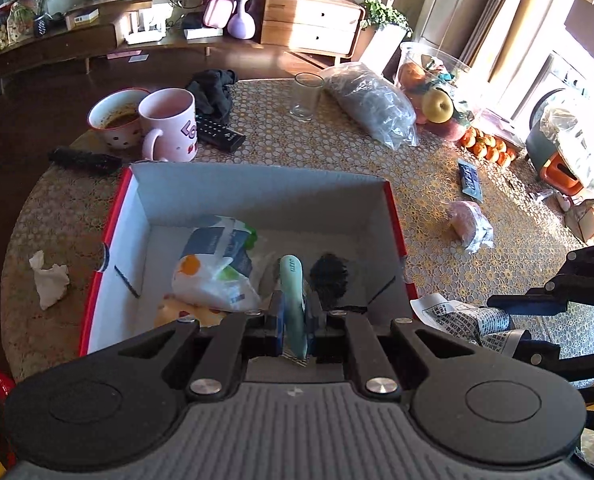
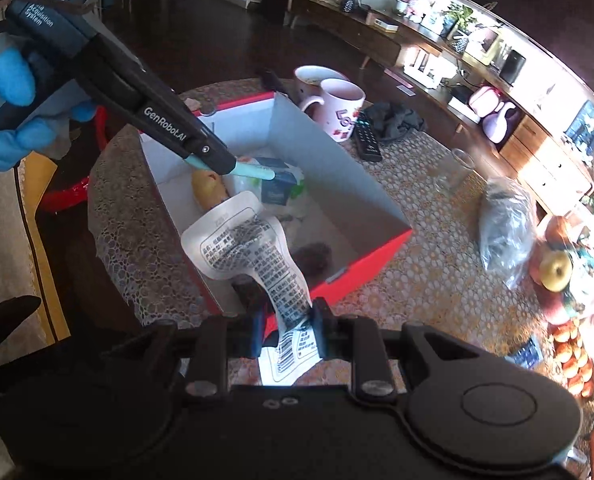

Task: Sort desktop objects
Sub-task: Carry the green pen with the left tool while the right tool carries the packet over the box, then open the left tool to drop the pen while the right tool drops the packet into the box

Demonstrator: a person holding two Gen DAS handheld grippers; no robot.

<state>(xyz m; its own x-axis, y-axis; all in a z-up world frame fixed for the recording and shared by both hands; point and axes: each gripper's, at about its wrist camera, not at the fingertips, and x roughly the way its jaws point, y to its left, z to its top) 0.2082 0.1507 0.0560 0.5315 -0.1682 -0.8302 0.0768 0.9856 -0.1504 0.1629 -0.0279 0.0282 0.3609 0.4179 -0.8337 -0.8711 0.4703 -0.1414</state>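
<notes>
A red cardboard box (image 1: 129, 216) with a white inside stands on the round table; it also shows in the right wrist view (image 2: 361, 268). Inside lie a white snack bag (image 1: 217, 268), a yellow item (image 1: 177, 312) and a dark clump (image 1: 329, 276). My left gripper (image 1: 295, 320) is shut on a pale green flat stick (image 1: 291, 296) and holds it over the box; it shows from the side in the right wrist view (image 2: 233, 166). My right gripper (image 2: 287, 324) is shut on a white printed packet (image 2: 253, 248) at the box's near corner.
A pink mug (image 1: 173, 124), a dotted bowl (image 1: 115, 118), two remotes (image 1: 221, 132), a glass (image 1: 307, 96), a grey bag (image 1: 373, 104), a wrapped pink item (image 1: 471, 224), a blue packet (image 1: 469, 178), crumpled tissue (image 1: 49, 280) and fruit (image 1: 439, 106) lie around the box.
</notes>
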